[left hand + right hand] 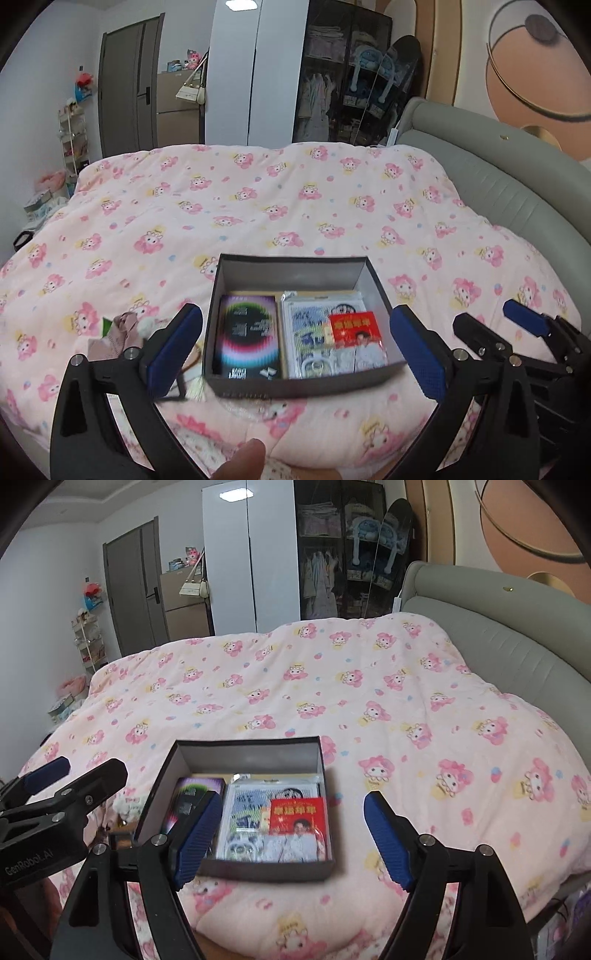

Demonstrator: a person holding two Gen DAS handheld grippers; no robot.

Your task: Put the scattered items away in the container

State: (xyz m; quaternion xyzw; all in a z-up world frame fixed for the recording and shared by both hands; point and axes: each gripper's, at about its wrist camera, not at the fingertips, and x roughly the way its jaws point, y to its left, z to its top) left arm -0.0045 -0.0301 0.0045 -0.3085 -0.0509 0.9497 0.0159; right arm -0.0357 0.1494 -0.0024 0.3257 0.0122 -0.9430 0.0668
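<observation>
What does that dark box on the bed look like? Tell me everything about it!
The box is a dark rectangular tray with no lid on it, like cardboard, with pale grey inner walls. It sits flat on the pink cartoon blanket, near the front edge. Inside lie a black packet with rainbow rings, a clear plastic packet and a small red card on top. Neither gripper touches it.
</observation>
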